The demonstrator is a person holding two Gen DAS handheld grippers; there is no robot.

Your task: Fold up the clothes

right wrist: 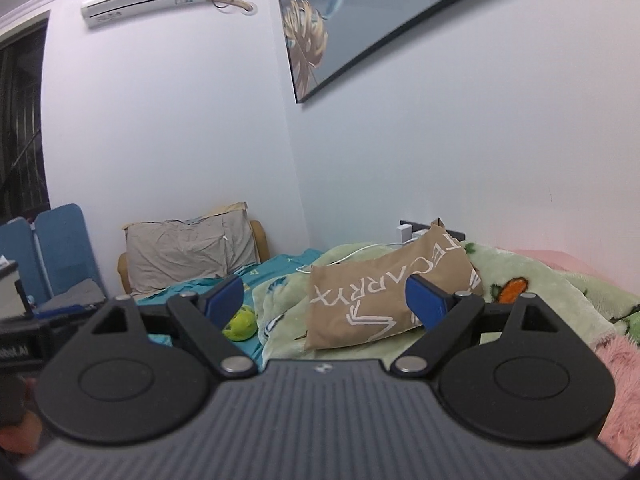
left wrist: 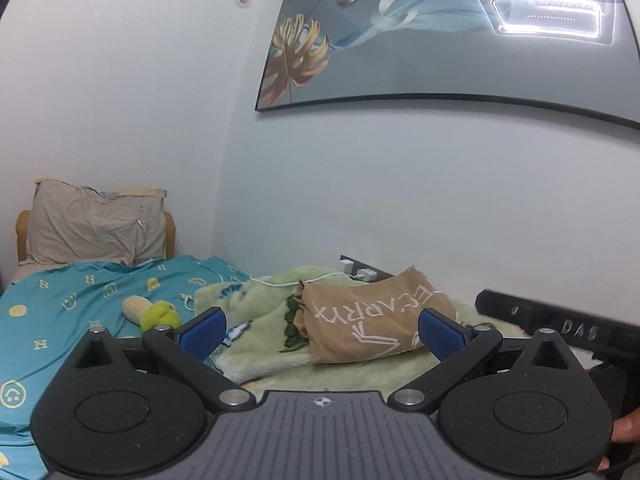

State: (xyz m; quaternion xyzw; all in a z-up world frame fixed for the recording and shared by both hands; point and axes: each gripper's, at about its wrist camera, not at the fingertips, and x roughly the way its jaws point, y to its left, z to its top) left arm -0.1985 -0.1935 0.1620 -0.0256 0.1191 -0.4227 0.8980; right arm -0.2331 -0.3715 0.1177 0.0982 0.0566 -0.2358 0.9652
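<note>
A folded tan garment (left wrist: 368, 316) with white lettering lies on a pale green fleece blanket (left wrist: 260, 308) on the bed. My left gripper (left wrist: 322, 330) stands open above the bed, held level and short of the garment, with nothing between its blue pads (left wrist: 202, 330). The right wrist view shows the same tan garment (right wrist: 380, 296) on the green blanket (right wrist: 560, 292). My right gripper (right wrist: 324, 300) is open too, its blue pads (right wrist: 426, 306) apart with only air between them. The other gripper's black body (left wrist: 560, 324) shows at the right of the left wrist view.
A teal patterned sheet (left wrist: 60, 300) covers the bed's left part, with a yellow-green plush toy (left wrist: 152, 312) on it. A grey pillow (left wrist: 92, 228) leans at the headboard. A white charger cable (left wrist: 316, 278) runs to the wall socket. Pink fluffy fabric (right wrist: 616, 380) lies at the right.
</note>
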